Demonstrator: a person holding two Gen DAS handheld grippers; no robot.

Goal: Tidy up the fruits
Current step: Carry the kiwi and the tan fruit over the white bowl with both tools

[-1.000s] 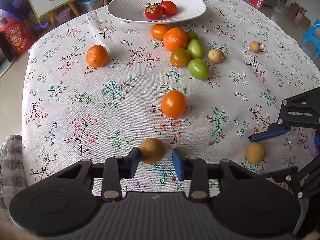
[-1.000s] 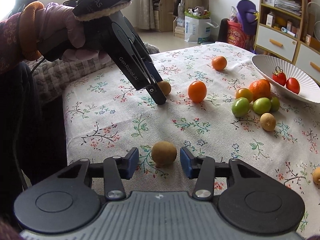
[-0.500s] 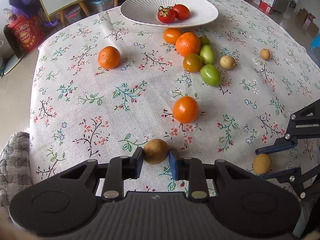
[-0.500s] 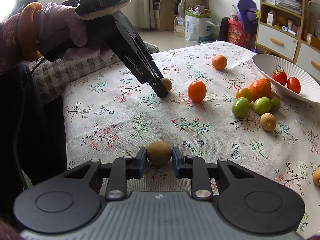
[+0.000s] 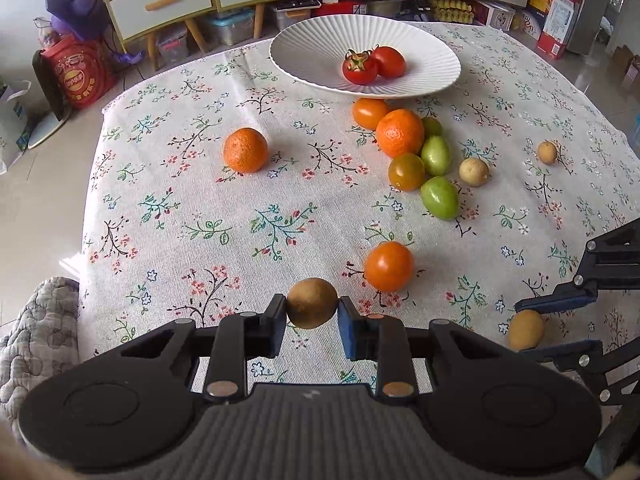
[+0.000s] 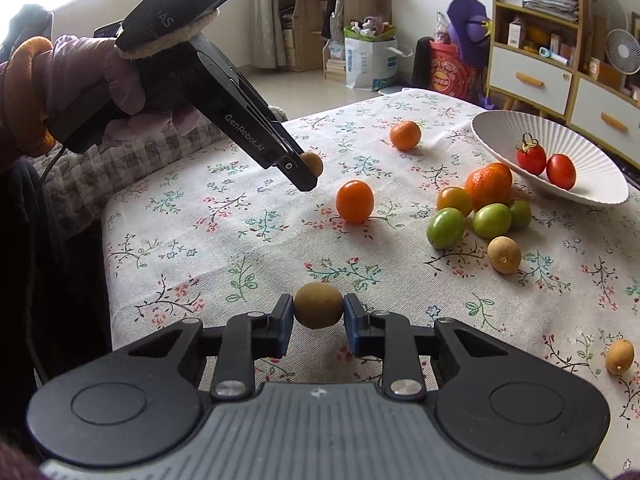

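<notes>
Both tongs pinch a small brown fruit apiece above the near bench — left tongs [image 5: 312,315] on one brown fruit [image 5: 312,303], right tongs [image 6: 318,317] on another [image 6: 318,305]. Round, held only at the tips — a jolt toward the far white plate [image 5: 320,36] could squirt either loose.

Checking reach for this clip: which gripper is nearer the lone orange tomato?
Left. The left gripper, shut on a brown fruit, sits just beside the orange tomato; the right gripper, holding another, is farther back.
</notes>
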